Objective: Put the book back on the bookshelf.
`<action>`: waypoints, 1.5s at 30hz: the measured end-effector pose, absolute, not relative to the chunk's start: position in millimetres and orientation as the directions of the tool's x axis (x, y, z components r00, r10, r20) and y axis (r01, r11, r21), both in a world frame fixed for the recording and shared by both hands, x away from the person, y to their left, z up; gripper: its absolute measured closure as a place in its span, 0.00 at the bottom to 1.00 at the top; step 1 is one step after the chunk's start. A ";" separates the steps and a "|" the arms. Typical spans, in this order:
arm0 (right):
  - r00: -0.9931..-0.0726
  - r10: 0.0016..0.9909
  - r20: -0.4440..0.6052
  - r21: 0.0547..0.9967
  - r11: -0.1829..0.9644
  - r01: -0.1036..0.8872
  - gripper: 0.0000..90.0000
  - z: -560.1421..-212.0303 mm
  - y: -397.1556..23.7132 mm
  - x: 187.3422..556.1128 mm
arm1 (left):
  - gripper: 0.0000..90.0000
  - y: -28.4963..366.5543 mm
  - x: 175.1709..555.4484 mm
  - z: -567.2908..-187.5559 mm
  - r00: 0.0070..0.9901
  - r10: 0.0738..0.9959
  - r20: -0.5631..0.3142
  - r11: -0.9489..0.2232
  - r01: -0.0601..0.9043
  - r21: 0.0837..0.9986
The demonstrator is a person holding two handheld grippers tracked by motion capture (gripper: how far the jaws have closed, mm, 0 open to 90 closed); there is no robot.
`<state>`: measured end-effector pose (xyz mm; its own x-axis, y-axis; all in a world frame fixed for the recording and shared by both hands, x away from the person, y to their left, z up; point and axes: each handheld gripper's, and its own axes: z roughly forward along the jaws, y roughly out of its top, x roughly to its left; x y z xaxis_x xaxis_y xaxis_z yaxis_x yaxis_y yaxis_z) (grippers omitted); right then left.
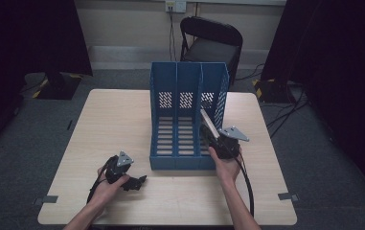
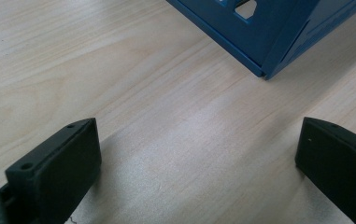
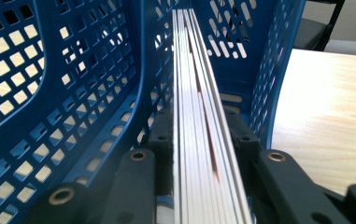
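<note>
Inside one three-slot blue file rack [image 1: 188, 117], right fingers [image 3: 199, 135] clamp one book [image 3: 199, 154]; left fingers [image 2: 49, 172] gape.

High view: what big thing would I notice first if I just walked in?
The tall blue file rack standing in the middle of the table. The right gripper is shut on a book, sliding it into the rack's right-hand slot. The left gripper rests open on the table near the rack's front left corner.

I can read no text, label, brand, number or sign from here: nothing legible on the blue file rack [image 1: 189, 115], the stack of sheets [image 3: 199, 154] or the table [image 1: 118, 124].
</note>
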<state>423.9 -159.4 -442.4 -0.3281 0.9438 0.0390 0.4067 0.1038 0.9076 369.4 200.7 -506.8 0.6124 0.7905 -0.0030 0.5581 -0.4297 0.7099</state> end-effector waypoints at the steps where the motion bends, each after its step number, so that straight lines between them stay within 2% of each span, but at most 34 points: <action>1: -0.326 0.945 0.037 0.908 0.104 0.406 0.77 -442.3 -159.2 424.4 | 0.00 200.6 369.4 -506.8 0.612 0.791 -0.002 -0.430 0.557 0.711; 9: -0.314 0.949 0.001 0.904 0.134 0.407 0.84 -441.5 -154.7 424.7 | 0.00 200.7 369.5 -506.8 0.613 0.790 -0.001 -0.431 0.556 0.710; 12: -0.274 0.960 -0.054 0.901 0.165 0.400 0.85 -440.8 -149.5 423.0 | 0.00 200.7 369.5 -506.8 0.613 0.790 -0.001 -0.431 0.556 0.710; 15: -0.221 0.974 -0.057 0.908 0.143 0.394 0.85 -441.7 -148.7 421.5 | 0.00 200.7 369.5 -506.8 0.613 0.790 -0.003 -0.430 0.557 0.710; 32: -0.040 0.999 0.006 0.920 0.011 0.392 0.85 -442.8 -150.6 419.7 | 0.00 200.7 369.5 -506.8 0.614 0.790 -0.002 -0.431 0.557 0.710; 39: -0.028 1.000 0.009 0.922 0.003 0.387 0.82 -442.9 -151.2 419.9 | 0.00 200.6 369.4 -506.8 0.613 0.790 -0.002 -0.430 0.557 0.710; 45: -0.005 1.000 0.005 0.917 -0.003 0.399 0.84 -442.4 -148.4 420.1 | 0.00 200.7 369.4 -506.7 0.613 0.790 -0.002 -0.431 0.557 0.710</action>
<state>420.1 -148.4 -442.4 -0.0050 1.0000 0.0055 0.3987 -0.0030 0.9171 369.4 200.7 -506.7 0.6130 0.7901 -0.0021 0.5574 -0.4305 0.7099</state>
